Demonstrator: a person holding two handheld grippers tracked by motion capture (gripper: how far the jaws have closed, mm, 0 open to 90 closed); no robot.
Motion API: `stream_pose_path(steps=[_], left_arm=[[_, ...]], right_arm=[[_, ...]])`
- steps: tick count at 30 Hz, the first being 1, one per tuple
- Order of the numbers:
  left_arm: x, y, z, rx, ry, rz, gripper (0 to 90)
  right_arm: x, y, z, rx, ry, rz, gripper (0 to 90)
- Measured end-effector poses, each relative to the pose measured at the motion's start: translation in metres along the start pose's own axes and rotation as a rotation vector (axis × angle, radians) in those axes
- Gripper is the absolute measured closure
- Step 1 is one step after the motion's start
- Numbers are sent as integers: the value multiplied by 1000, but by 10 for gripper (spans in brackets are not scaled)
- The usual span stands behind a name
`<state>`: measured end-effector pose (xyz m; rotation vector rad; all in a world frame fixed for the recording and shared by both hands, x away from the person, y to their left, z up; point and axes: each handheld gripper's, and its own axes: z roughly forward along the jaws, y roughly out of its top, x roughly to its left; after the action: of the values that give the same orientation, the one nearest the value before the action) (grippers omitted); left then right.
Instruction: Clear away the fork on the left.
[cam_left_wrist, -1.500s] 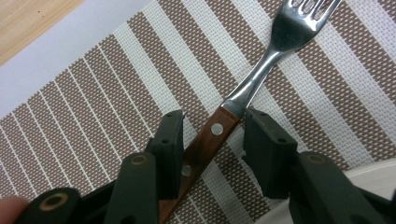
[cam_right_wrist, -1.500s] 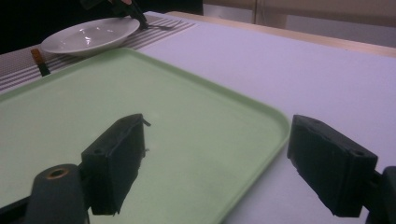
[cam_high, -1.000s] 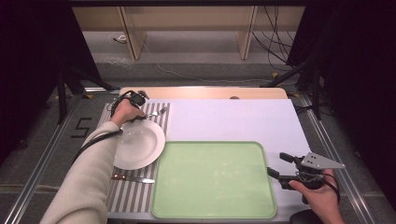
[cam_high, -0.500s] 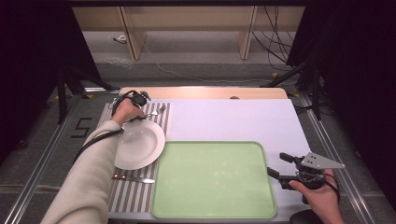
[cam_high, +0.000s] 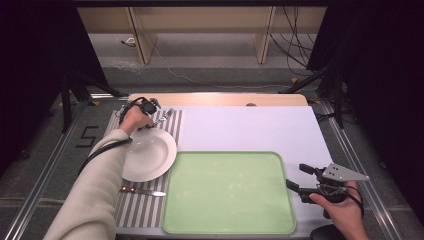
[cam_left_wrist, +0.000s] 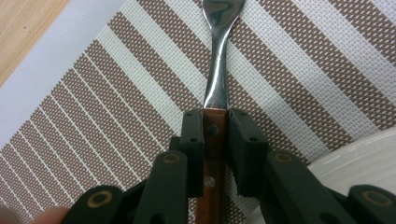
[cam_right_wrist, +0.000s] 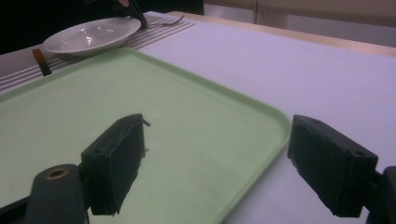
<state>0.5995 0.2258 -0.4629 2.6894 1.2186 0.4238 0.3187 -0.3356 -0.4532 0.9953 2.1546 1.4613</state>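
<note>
White covering spreads over one table (cam_high: 250, 130), which holds one green tray (cam_high: 227, 192), one striped placemat (cam_high: 137, 207), one white plate (cam_high: 150, 154), one knife (cam_high: 142, 191) and one fork (cam_left_wrist: 215, 70). The fork lies on the placemat just beyond the plate. The left gripper (cam_left_wrist: 215, 135) is clamped on the fork's wooden handle, the metal neck pointing away from it. The right gripper (cam_right_wrist: 215, 163) hangs with its jaws wide apart over the tray's right edge, gripping nothing.
</note>
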Motion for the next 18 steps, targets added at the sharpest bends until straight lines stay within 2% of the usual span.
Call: stream_pose_path(steps=[18], left_arm=[[1,-1,0,-9,2,0,769]], right_arm=[[0,0,0,-2,0,1,199]])
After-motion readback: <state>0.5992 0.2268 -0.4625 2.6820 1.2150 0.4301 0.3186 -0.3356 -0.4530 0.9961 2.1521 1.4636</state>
